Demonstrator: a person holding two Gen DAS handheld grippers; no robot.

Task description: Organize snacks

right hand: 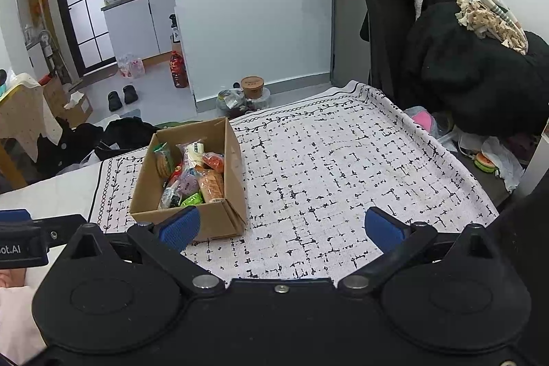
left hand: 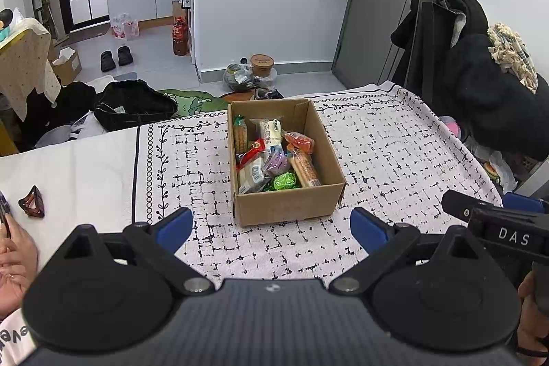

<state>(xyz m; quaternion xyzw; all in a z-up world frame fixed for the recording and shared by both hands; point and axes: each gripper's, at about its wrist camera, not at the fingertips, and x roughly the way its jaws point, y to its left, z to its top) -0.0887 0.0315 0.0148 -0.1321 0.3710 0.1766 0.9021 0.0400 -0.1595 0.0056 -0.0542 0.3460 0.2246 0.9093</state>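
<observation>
Left gripper (left hand: 271, 230) nearest, blue ribbed pads, jaws spread wide, gripping nothing. At 12 o'clock, one open rectangular cardboard box (left hand: 288, 206) stands on the black-and-white patterned cloth (left hand: 394, 160) over the bench, long axis running away from the camera, packed with wrapped snacks (left hand: 274, 160). One brown hair clip (left hand: 32, 202) lies at 9 o'clock.

Right gripper (right hand: 281, 228) likewise wide open, empty. Same box (right hand: 219, 222) at 11 o'clock, just beyond the left pad.
</observation>
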